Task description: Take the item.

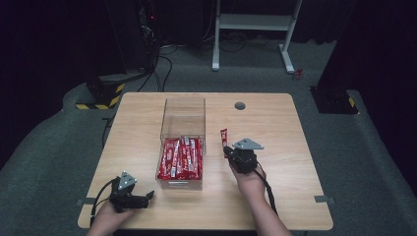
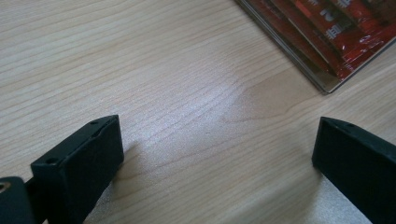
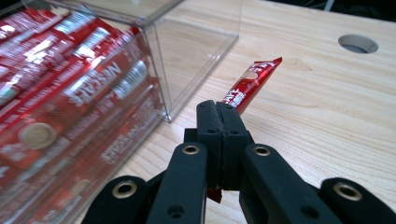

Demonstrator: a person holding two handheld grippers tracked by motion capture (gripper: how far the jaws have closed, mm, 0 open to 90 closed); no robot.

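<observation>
A clear plastic box stands in the middle of the table, its near half stacked with red coffee stick packets. My right gripper is just right of the box, shut on one red stick packet that points away from me above the wood. In the right gripper view the box wall rises close on the left, with the packed red sticks behind it. My left gripper rests low at the table's front left, open, nothing between its jaws. A box corner shows beyond them.
A round cable hole sits in the tabletop behind the right hand. The far half of the box holds no packets. Bare wood spreads to the right. On the floor beyond the table are a white desk frame and cables.
</observation>
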